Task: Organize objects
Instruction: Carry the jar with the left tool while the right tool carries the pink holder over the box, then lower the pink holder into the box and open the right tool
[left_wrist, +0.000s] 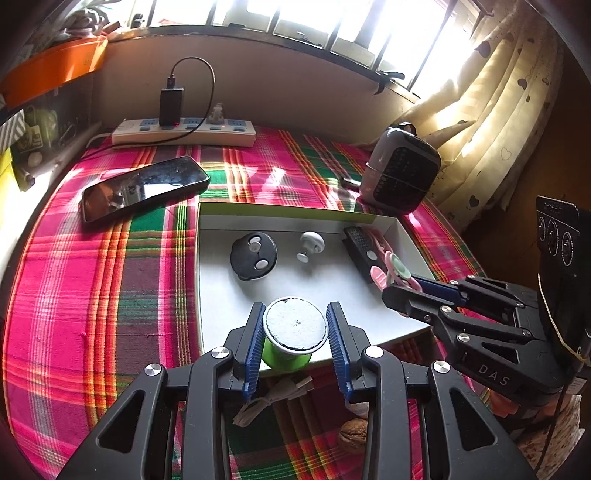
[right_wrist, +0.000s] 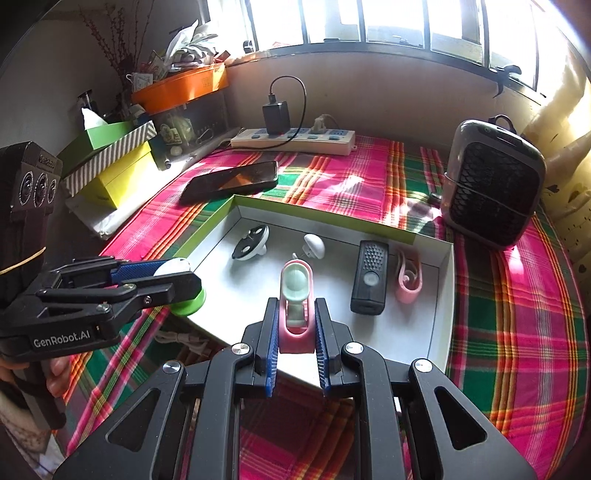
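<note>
Green spool (left_wrist: 291, 334) clamped in left tool (left_wrist: 295, 325), over tray corner (left_wrist: 221, 295)

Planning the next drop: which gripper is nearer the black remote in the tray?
Right. The right gripper, holding the pink clip, hovers just beside the black remote. The left gripper, holding the green spool, sits at the tray's opposite near corner.

woven plaid cloth (left_wrist: 110, 277); glossy phone (left_wrist: 144, 188); matt cardboard tray (left_wrist: 288, 221).
</note>
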